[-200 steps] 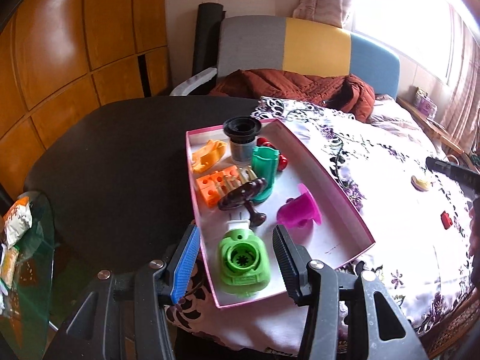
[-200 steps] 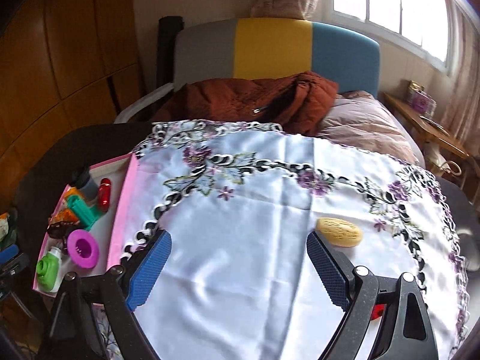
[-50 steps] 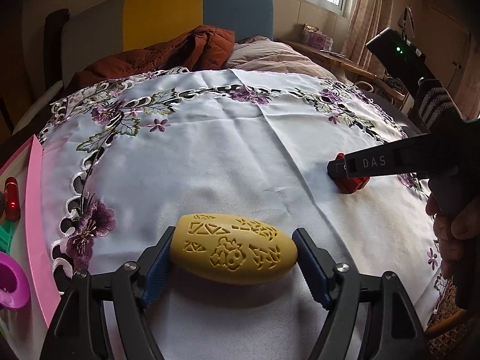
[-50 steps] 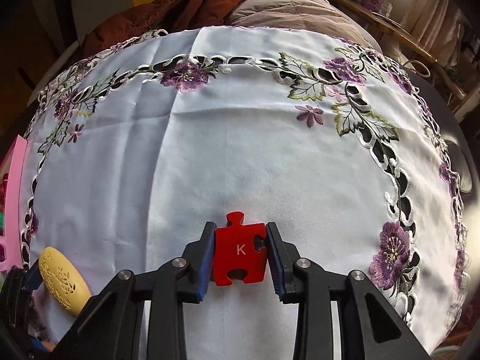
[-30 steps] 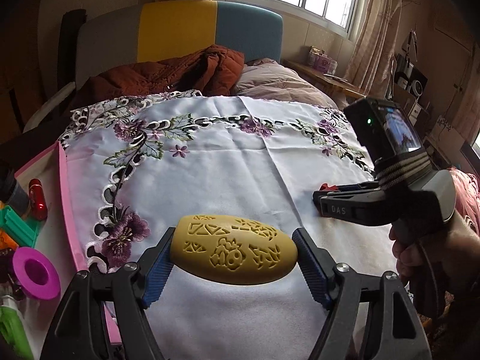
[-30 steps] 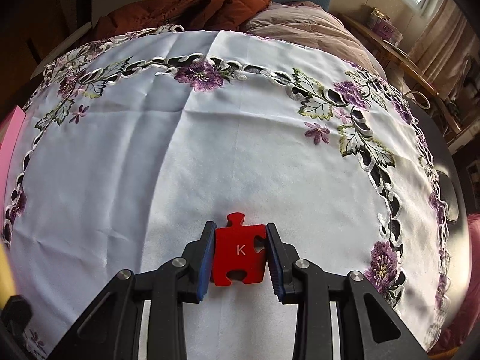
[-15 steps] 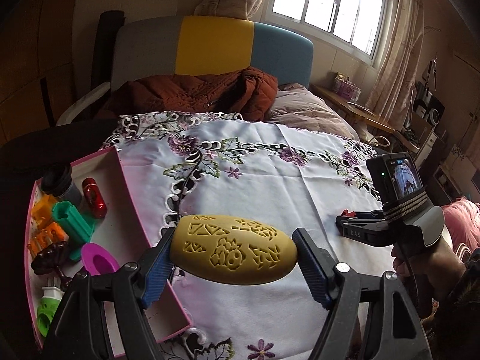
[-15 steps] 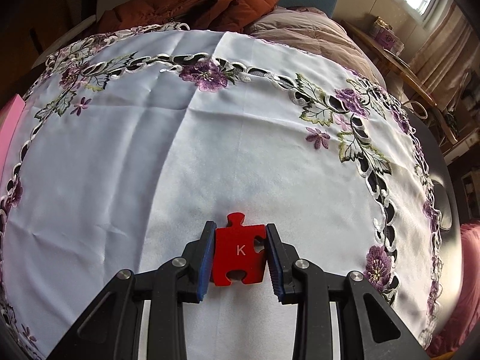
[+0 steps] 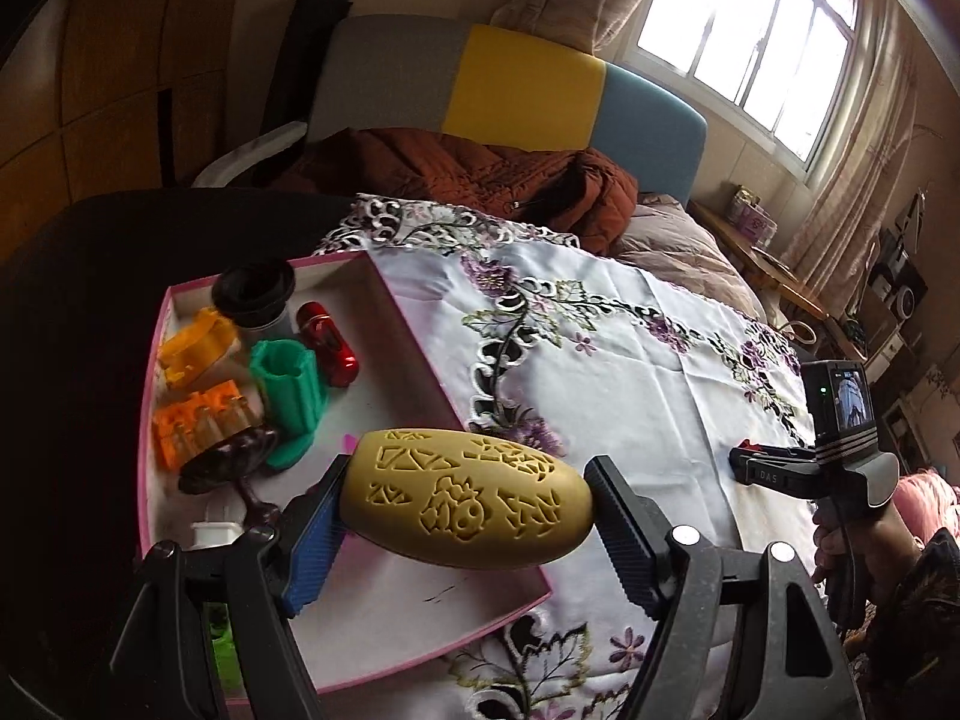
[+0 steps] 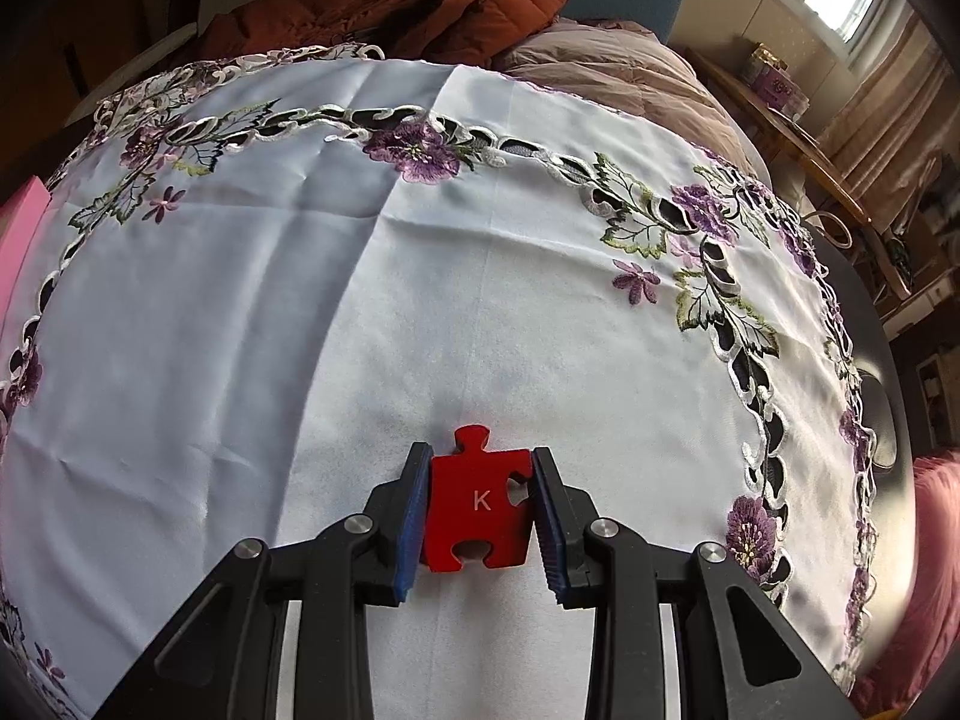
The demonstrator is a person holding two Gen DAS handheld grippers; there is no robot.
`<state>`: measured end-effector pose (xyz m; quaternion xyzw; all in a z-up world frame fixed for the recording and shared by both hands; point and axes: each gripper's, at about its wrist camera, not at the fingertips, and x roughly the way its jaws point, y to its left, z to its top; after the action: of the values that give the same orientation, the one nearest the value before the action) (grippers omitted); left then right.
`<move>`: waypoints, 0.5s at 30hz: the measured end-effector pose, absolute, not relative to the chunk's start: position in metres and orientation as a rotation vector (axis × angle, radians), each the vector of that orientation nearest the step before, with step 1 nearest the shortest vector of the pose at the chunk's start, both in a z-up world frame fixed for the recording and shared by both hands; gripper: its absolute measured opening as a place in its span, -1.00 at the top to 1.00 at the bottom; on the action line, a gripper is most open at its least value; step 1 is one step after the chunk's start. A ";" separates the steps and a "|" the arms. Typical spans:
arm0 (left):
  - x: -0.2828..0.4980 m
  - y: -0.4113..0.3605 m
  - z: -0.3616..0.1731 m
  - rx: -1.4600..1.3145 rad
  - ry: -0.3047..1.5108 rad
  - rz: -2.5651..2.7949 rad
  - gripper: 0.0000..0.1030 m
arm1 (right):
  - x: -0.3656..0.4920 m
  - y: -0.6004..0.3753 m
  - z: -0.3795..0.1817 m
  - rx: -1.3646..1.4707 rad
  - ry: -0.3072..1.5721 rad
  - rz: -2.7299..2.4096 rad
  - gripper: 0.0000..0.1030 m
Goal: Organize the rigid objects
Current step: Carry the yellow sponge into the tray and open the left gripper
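My bench (image 9: 108, 276) is dark and round, half covered by a white cloth (image 10: 372, 324) embroidered with purple flowers; beyond it a rust jacket (image 9: 480, 174) lies on a bed under a bright window (image 9: 750, 42). My left hand-held gripper (image 9: 465, 516) clamps a carved yellow oval (image 9: 468, 498) above the pink tray (image 9: 420, 660). My right hand-held gripper (image 10: 480, 504) pinches a red puzzle piece (image 10: 477, 504) marked "K" over the cloth.
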<state>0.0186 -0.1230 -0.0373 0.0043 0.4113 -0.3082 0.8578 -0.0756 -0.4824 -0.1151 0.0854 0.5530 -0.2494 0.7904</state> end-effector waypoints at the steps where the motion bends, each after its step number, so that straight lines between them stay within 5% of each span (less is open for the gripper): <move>1: 0.021 -0.114 -0.038 -0.004 0.872 -0.638 -0.50 | -0.075 -0.482 -0.115 0.182 1.191 -0.536 0.35; 15: 0.021 -0.081 -0.066 -0.012 0.940 -0.637 -0.50 | -0.075 -0.482 -0.115 0.177 1.193 -0.536 0.35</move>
<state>0.0215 -0.0814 -0.0663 -0.0058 0.4453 -0.3015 0.8430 -0.0753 -0.4816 -0.1150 0.0820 0.5542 -0.2488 0.7901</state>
